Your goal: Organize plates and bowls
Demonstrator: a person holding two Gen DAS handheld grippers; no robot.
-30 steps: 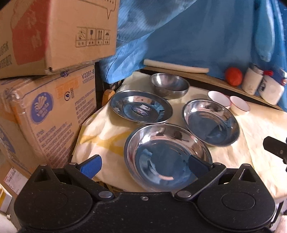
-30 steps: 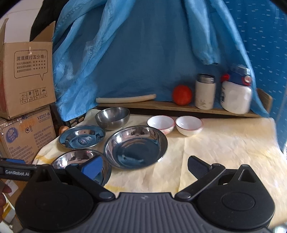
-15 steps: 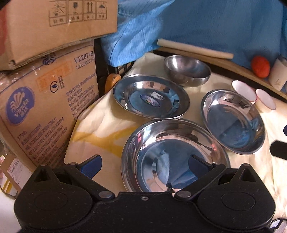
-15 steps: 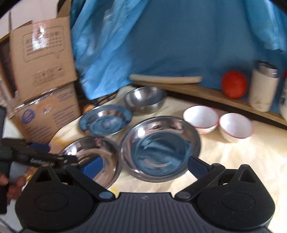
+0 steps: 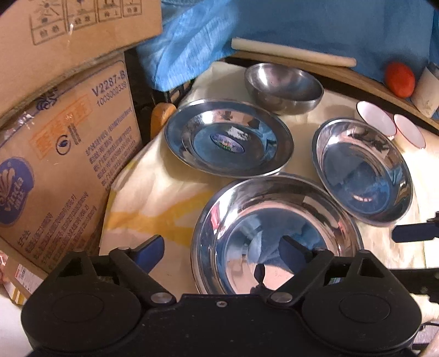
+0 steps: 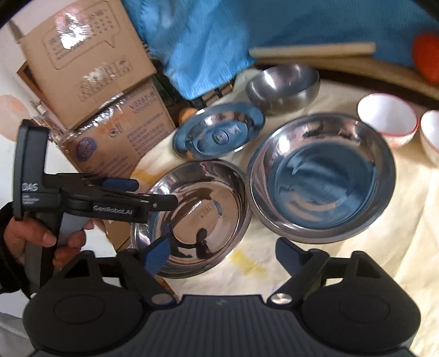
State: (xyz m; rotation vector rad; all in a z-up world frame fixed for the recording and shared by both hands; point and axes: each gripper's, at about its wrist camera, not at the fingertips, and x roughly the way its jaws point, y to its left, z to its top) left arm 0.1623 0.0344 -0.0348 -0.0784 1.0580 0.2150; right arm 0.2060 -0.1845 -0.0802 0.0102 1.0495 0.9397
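Observation:
On the cream cloth stand a near steel dish (image 5: 277,236) (image 6: 197,217), a deeper steel dish (image 5: 362,170) (image 6: 321,175), a flat steel plate (image 5: 227,140) (image 6: 219,134) with a sticker, a steel bowl (image 5: 282,88) (image 6: 282,85) and two white bowls (image 5: 376,116) (image 6: 387,118). My left gripper (image 5: 222,250) (image 6: 145,192) hangs over the near dish's left rim, jaws closing, pads touching nothing. My right gripper (image 6: 223,252) is low over the same dish's near edge, jaws closing too, gripping nothing; one of its fingers (image 5: 411,232) shows at the left wrist view's right edge.
Stacked cardboard boxes (image 5: 63,153) (image 6: 90,60) crowd the table's left side. Blue cloth (image 5: 301,22) hangs behind. A wooden ledge at the back bears a rolling pin (image 5: 293,53), an orange-red ball (image 5: 399,79) and a white container (image 5: 426,90). A hand (image 6: 27,239) holds the left gripper.
Both grippers have tilted down and come closer to the dishes. The left gripper now reaches over the near dish in the right wrist view. Both pairs of jaws have narrowed a little.

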